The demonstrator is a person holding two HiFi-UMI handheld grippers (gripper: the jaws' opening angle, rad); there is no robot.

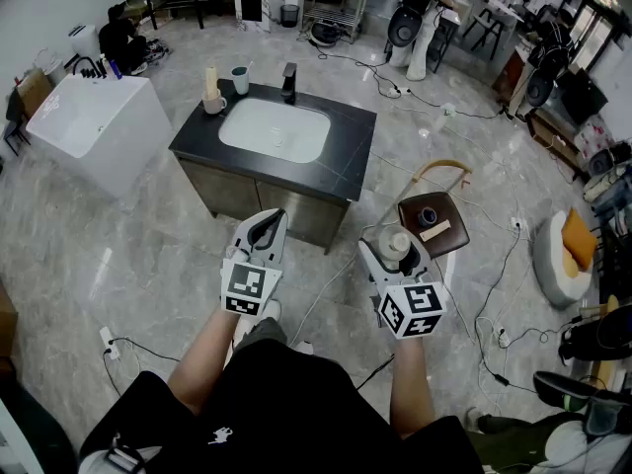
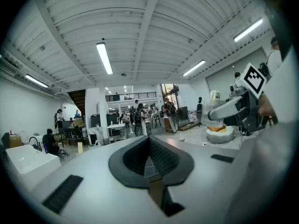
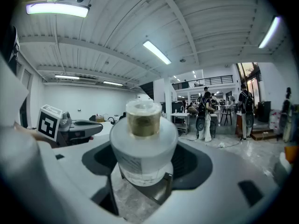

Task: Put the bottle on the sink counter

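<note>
A frosted white bottle (image 1: 397,246) with a gold neck and a clear cap stands upright between the jaws of my right gripper (image 1: 393,257), which is shut on it. In the right gripper view the bottle (image 3: 144,146) fills the middle, with the pads against its lower body. My left gripper (image 1: 265,229) is shut with nothing in it, and its dark pads (image 2: 163,157) meet at the tip. Both grippers hang over the floor, short of the dark sink counter (image 1: 341,171) with its white basin (image 1: 275,130). The right gripper (image 2: 231,107) also shows in the left gripper view.
On the counter's far edge stand a black faucet (image 1: 288,82), a cup (image 1: 240,79) and a pale tall bottle (image 1: 211,85). A brown stool (image 1: 432,225) is just right of my right gripper. A white tub (image 1: 99,126) stands at the left. Cables trail over the floor.
</note>
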